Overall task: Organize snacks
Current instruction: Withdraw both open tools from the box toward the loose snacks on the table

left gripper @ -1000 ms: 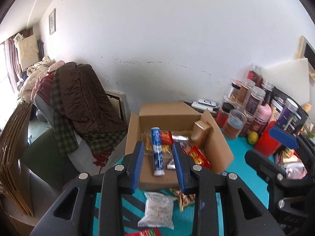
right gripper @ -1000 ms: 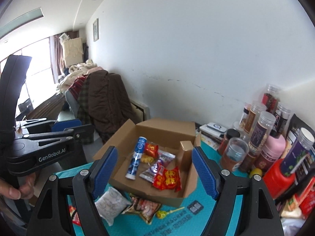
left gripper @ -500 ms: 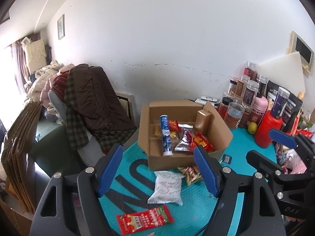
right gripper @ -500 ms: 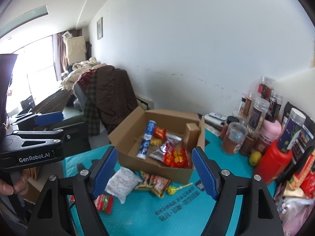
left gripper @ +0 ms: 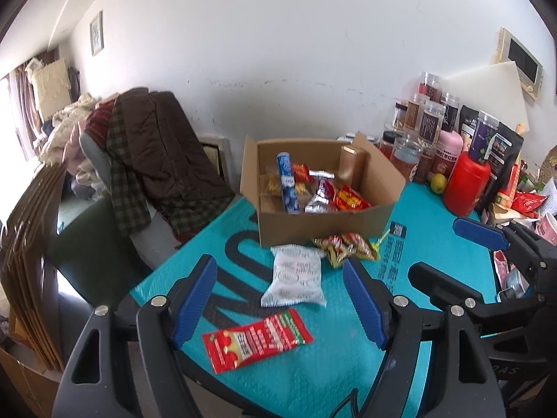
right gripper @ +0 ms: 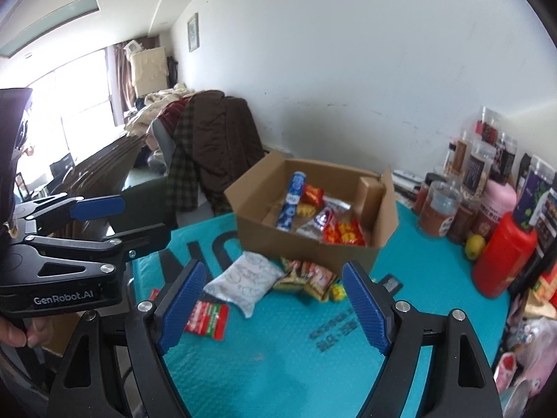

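Note:
An open cardboard box (left gripper: 323, 224) stands on the teal mat (left gripper: 435, 254) and holds a blue tube (left gripper: 287, 188) and several snack packets; it also shows in the right wrist view (right gripper: 306, 244). In front of it lie a white packet (left gripper: 296, 277), a red packet (left gripper: 256, 339) and a yellow-red packet (left gripper: 343, 245). My left gripper (left gripper: 280, 301) is open and empty above the red packet. My right gripper (right gripper: 271, 308) is open and empty, back from the white packet (right gripper: 243, 280).
Jars, bottles and a red container (left gripper: 466, 183) crowd the mat's right side, with a lemon (left gripper: 438, 183) beside them. A chair draped in clothes (left gripper: 153, 160) stands left of the table. Flat cardboard sheets (left gripper: 28, 264) lean at far left.
My left gripper opened wide and pulled back from the box. Both grippers drew back toward the near edge, so the loose packets in front of the box come into view.

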`<state>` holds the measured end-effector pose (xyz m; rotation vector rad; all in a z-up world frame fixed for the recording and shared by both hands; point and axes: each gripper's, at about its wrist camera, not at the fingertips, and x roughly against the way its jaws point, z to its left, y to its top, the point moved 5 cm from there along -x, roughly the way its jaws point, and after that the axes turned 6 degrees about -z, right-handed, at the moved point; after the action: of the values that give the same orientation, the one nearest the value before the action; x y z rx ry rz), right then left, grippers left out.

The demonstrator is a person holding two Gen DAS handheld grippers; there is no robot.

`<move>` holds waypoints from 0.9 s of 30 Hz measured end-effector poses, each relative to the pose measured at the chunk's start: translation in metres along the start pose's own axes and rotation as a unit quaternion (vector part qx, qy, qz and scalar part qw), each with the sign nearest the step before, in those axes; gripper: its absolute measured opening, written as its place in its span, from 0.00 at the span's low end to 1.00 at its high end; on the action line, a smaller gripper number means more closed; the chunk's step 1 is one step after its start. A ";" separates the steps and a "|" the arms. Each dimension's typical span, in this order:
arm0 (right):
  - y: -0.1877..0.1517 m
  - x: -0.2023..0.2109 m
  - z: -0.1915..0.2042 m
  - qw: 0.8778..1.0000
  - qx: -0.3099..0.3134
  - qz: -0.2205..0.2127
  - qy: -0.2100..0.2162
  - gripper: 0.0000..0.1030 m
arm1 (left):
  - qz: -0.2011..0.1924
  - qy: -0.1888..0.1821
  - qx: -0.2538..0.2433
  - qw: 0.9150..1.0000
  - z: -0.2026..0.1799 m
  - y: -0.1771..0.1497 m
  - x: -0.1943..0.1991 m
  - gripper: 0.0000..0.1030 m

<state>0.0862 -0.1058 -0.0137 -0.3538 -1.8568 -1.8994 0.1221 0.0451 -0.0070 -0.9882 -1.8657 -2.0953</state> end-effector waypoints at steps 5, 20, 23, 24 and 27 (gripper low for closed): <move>-0.018 -0.009 0.010 1.000 0.000 0.016 0.017 0.80 | 0.019 0.012 0.004 1.000 0.011 -0.020 -0.003 0.73; -0.055 -0.058 0.069 0.990 0.040 0.078 0.115 0.80 | 0.075 0.043 0.053 0.995 0.067 -0.074 -0.012 0.73; -0.057 -0.072 0.080 0.984 0.059 0.091 0.138 0.80 | 0.086 0.051 0.066 0.993 0.080 -0.081 -0.018 0.73; -0.057 -0.075 0.082 0.983 0.063 0.094 0.143 0.80 | 0.091 0.052 0.071 0.992 0.083 -0.084 -0.021 0.73; -0.064 -0.095 0.092 0.974 0.090 0.119 0.168 0.80 | 0.108 0.058 0.084 0.989 0.093 -0.091 -0.030 0.73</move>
<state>0.1245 -0.0017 -0.1101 -0.1713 -1.6614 -1.5119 0.1306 0.1420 -0.0989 -0.9593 -1.7589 -1.8009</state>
